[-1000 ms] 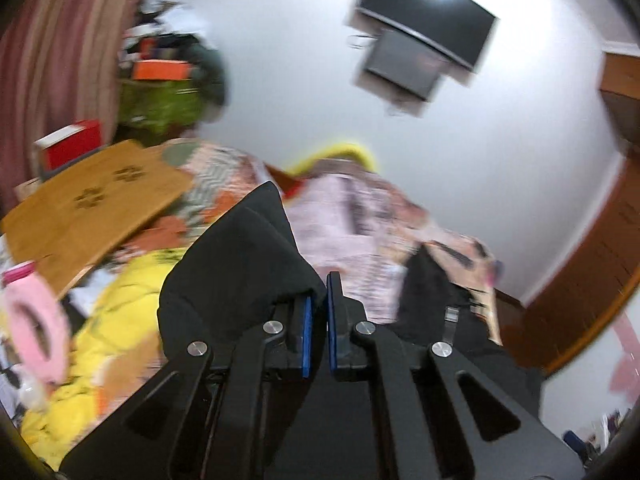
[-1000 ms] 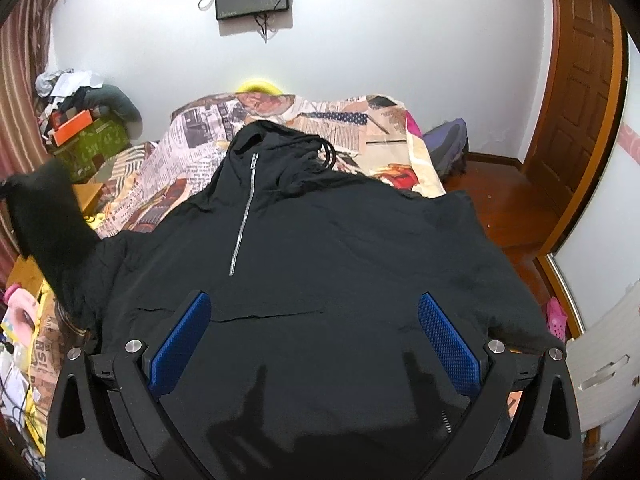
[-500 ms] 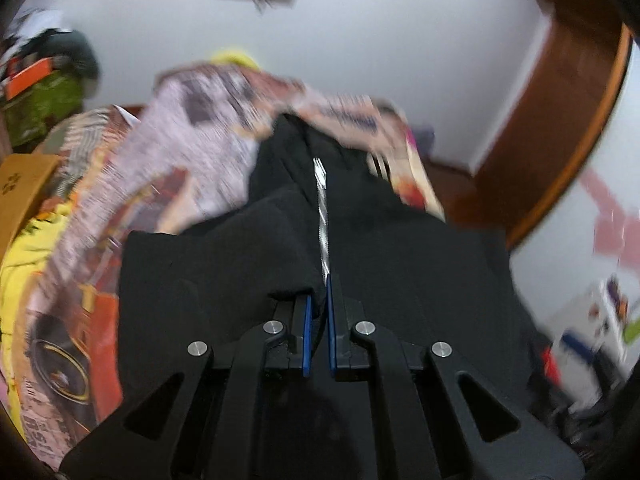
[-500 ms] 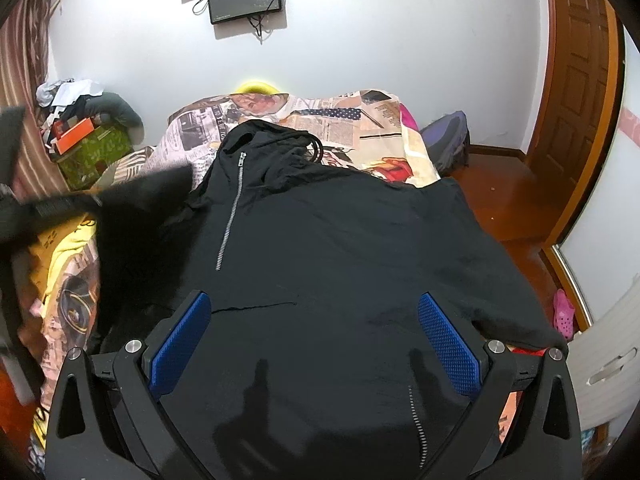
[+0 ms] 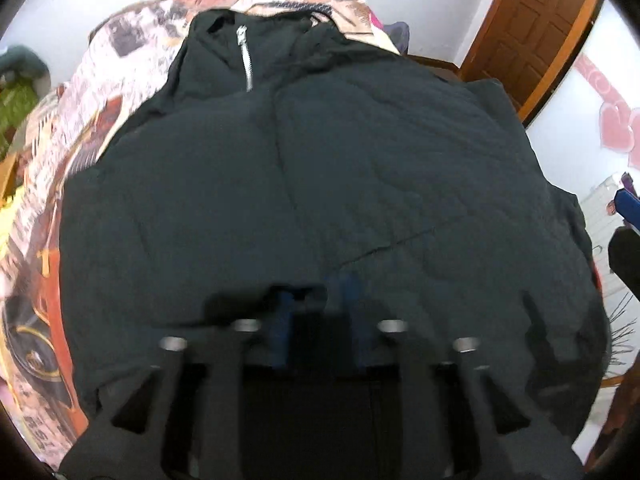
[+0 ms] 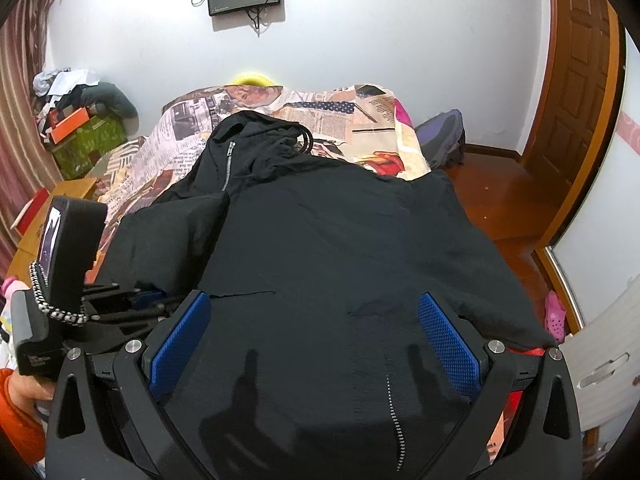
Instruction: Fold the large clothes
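Hoodie [image 6: 340,248], black, is spread front-up over the newspaper-print bedspread [image 6: 360,120], hood and zipper [image 6: 228,164] toward the wall. One sleeve [image 6: 172,236] is laid folded across its left side. Right gripper [image 6: 314,340] is held wide open above the hem, nothing gripped. Left gripper [image 5: 320,320] is blurred; pads are seen slightly apart, grip on cloth cannot be told.

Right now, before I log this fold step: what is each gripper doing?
Left gripper: blurred, pads slightly apart; whether it grips the black hoodie cannot be told.
Right gripper: wide open, holding nothing, above the hoodie.
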Motion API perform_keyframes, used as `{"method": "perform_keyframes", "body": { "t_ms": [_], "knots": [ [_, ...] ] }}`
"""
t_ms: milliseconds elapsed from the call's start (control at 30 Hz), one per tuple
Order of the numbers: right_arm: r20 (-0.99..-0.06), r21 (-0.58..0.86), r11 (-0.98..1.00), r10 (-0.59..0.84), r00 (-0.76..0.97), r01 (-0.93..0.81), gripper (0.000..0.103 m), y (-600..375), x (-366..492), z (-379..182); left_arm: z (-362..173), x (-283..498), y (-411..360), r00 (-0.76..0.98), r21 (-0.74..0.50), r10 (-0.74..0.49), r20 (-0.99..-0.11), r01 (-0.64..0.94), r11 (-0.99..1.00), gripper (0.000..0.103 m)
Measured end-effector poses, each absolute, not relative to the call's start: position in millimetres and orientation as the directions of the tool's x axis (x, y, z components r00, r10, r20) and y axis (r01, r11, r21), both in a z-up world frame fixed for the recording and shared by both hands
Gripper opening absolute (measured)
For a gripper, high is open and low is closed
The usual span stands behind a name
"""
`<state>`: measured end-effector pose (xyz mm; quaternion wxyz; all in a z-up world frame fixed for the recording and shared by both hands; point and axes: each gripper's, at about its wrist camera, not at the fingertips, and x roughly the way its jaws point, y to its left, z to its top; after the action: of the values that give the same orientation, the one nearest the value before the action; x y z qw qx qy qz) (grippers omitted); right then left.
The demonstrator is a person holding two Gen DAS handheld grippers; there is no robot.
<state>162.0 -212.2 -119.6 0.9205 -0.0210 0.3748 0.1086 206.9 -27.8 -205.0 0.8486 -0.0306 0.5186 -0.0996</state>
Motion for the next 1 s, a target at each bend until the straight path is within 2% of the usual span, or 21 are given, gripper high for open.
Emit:
{"method": "perform_keyframes", "body": {
  "t_ms": [67,300,633,867,1000],
  "knots": [
    [-0.695,0.038,0.975,0.182,0.696,-0.217,0.103,-211.1,163.0,-118.4,-200.7,198.5,-21.8,0.454,-0.171,-0.206,-0.867,0.118,0.978,0.053],
    [-0.680,0.004,0.970,0.180,0.711,-0.242,0.103,-198.6,163.8,-112.4,-173.3,182.5,15.8,0.513,-0.155,-0.174,-0.841,0.080,0.985,0.053],
    [-0.668,-0.050,0.922,0.254,0.700,-0.383,0.103,-145.0,169.6,-105.7,-125.1,159.4,91.7,0.670,-0.033,0.014,-0.743,-0.057,0.998,0.068],
    [-0.736,-0.007,0.821,0.381,0.559,-0.570,0.101,-81.8,185.6,-122.5,-125.4,145.7,151.6,0.669,-0.028,0.104,-0.736,-0.183,0.983,0.068],
    [-0.774,-0.021,0.766,0.395,0.495,-0.643,0.098,-45.9,190.4,-139.8,-135.5,137.3,177.6,0.650,-0.031,0.139,-0.747,-0.244,0.969,0.068]
  ]
}}
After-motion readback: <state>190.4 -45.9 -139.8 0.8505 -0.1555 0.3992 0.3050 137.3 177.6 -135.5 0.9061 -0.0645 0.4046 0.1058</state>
